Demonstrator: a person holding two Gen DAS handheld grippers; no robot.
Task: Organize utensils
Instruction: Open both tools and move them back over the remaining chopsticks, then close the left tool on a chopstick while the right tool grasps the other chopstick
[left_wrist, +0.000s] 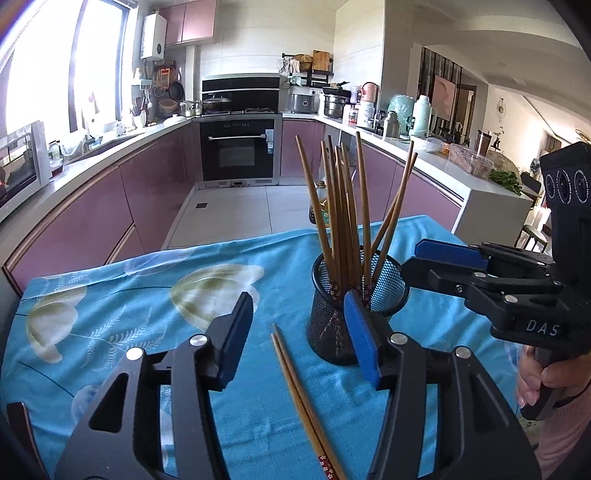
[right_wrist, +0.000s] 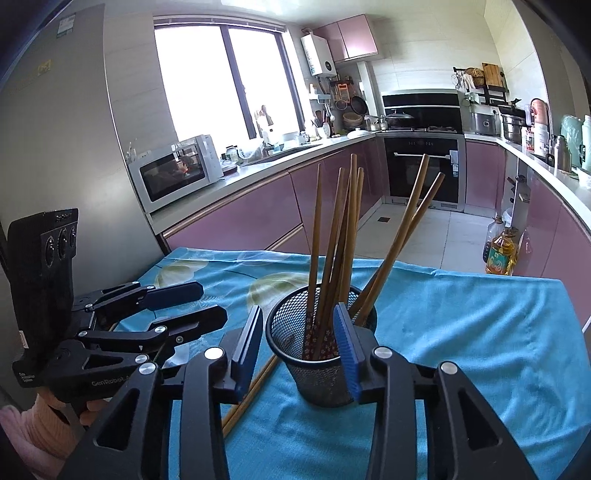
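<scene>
A black mesh holder (left_wrist: 332, 325) (right_wrist: 317, 369) stands on the blue floral cloth (left_wrist: 147, 295) with several wooden chopsticks (left_wrist: 343, 206) (right_wrist: 340, 236) upright in it. Two more chopsticks (left_wrist: 299, 391) (right_wrist: 251, 391) lie flat on the cloth left of the holder. My left gripper (left_wrist: 299, 347) is open over the loose pair, its right finger beside the holder; it also shows in the right wrist view (right_wrist: 210, 304). My right gripper (right_wrist: 299, 347) is open and empty, its right finger against the holder's rim; it also shows in the left wrist view (left_wrist: 410, 256).
The cloth covers a small table whose far edge (left_wrist: 295, 230) drops to the tiled kitchen floor. Oil bottles (right_wrist: 500, 254) stand on the floor past the right side. Pink cabinets, an oven and a microwave (right_wrist: 177, 173) line the walls.
</scene>
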